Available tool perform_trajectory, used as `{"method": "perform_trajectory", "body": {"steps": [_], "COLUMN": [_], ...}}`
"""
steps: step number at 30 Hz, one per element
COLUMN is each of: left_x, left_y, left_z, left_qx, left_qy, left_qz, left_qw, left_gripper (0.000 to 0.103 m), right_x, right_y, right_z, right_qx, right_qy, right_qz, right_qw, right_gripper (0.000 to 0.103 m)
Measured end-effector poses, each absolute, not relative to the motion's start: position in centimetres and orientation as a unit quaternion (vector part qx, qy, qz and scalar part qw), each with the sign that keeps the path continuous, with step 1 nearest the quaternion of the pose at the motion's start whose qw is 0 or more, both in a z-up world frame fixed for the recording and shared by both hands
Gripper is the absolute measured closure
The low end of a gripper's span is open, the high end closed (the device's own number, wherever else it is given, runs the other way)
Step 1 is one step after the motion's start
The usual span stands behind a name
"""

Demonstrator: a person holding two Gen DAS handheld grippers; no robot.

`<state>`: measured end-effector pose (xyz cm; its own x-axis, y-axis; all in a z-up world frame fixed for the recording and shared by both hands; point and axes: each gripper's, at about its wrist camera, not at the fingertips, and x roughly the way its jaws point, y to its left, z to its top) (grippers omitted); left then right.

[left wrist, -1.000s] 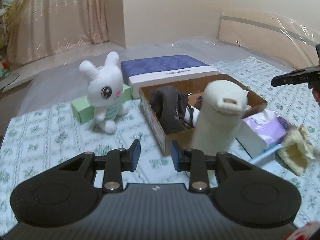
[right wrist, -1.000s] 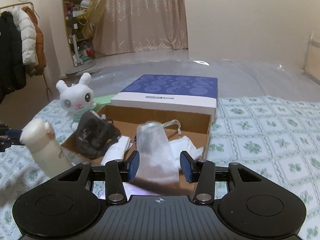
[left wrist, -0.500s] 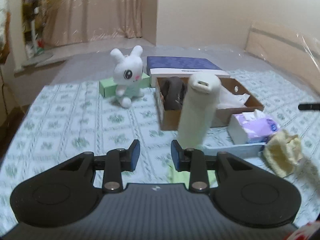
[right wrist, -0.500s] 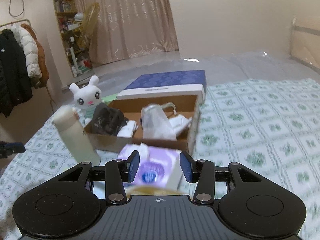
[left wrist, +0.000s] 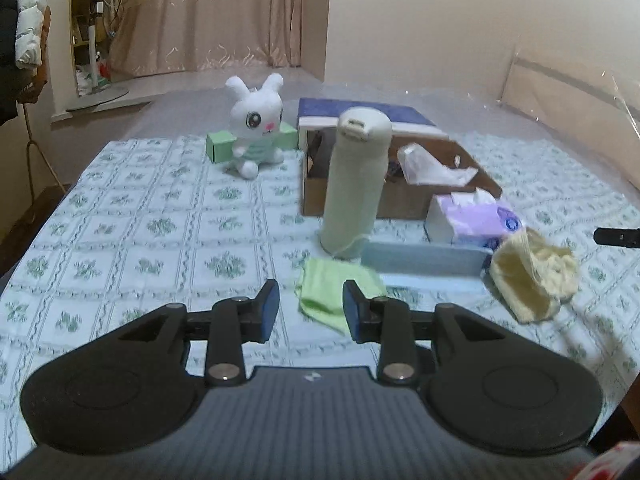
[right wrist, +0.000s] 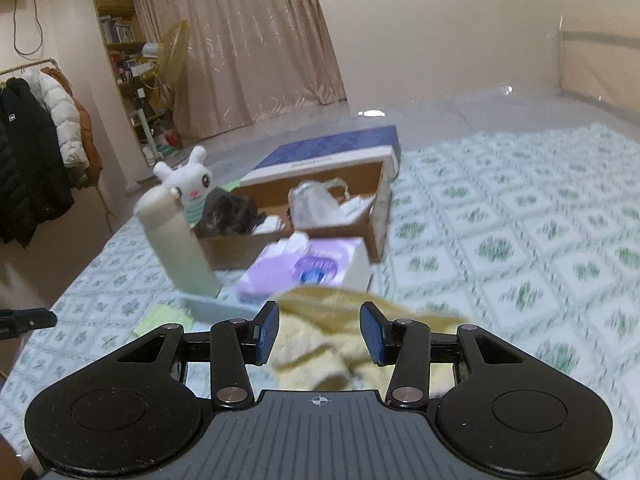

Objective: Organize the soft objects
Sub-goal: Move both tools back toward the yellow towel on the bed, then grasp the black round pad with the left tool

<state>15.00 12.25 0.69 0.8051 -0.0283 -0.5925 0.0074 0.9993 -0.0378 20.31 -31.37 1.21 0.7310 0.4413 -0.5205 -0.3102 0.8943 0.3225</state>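
Yellow cloth (right wrist: 320,344) lies crumpled on the bed, at twelve o'clock, between the parted fingers of my right tongs (right wrist: 315,333), the nearer ones. My left tongs (left wrist: 307,312), also apart and empty, face the green cloth (left wrist: 332,294).

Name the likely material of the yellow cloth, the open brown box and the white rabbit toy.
Yellow cloth: probably terry or fleece; fuzzy, crumpled folds.
Open brown box: seemingly cardboard; matte brown, thin flat walls.
White rabbit toy: plush fabric; soft fuzzy outline, likely stuffed.
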Motion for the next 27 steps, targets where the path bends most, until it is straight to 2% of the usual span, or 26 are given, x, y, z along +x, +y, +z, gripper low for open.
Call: {"method": "perform_trajectory", "body": {"steps": [2,10,15,27], "left_x": [14.3,12.3,11.6,11.9], "left_y": [11.7,10.0,8.7,7.2], "left_z": [0.4,-1.2,-1.9,-3.3], "left_qx": [-0.023,-0.042,-0.021,-0.008], "left_qy": [0.314,0.327,0.338,0.363], "left_qz": [-0.013,-0.008,0.003,0.013], "left_qw": [0.949,0.944,0.941,0.932], "left_gripper": [0.067,0.065,0.065,0.06], "right_x": [19.5,16.5,15.4,14.6], "right_y": [-31.1,-29.7,-29.0,-26.5], "right_z": [0.7,-1.7,-2.7,-4.2], "right_qx": [0.108,0.082,0.075,0.016], "right_qy": [0.313,0.347,0.354,0.353], "right_qz": [0.203,0.194,0.193,0.18], "right_qw": [0.922,0.914,0.912,0.918], "right_gripper": [0.058,0.057,0.047,0.035]}}
